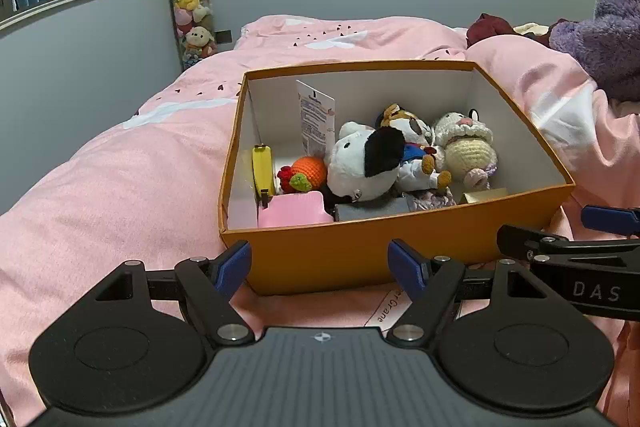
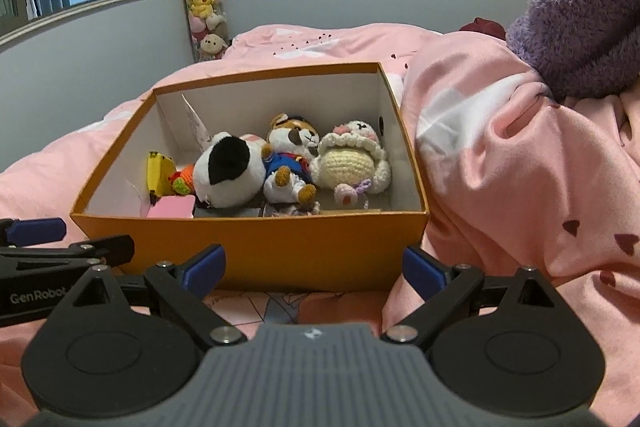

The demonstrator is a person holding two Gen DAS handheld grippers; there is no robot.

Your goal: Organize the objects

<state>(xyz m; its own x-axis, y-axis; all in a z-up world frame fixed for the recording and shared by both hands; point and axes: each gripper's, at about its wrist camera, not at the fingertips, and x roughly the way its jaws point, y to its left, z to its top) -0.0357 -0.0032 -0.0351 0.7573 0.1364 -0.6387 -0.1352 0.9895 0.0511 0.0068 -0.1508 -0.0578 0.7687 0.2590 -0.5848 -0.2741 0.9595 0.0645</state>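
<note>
While the orange box (image 1: 360,255) sits on the pink bed (image 1: 120,167) at twelve o'clock, I see plush toys (image 2: 230,173) inside (tightly packed). My left claw (image 1: 320,267) and right claw (image 2: 314,267) both gape wide, holding nothing, just short of it.

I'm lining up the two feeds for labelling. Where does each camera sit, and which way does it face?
Left wrist: sits on the left gripper, looking forward over its open blue fingers at the orange box on the pink bedding; the right gripper shows at the right edge.
Right wrist: sits on the right gripper, facing the same box from further right; the left gripper shows at the left edge.
Shared: the box, its plush toys, the bed, the grey wall.
</note>
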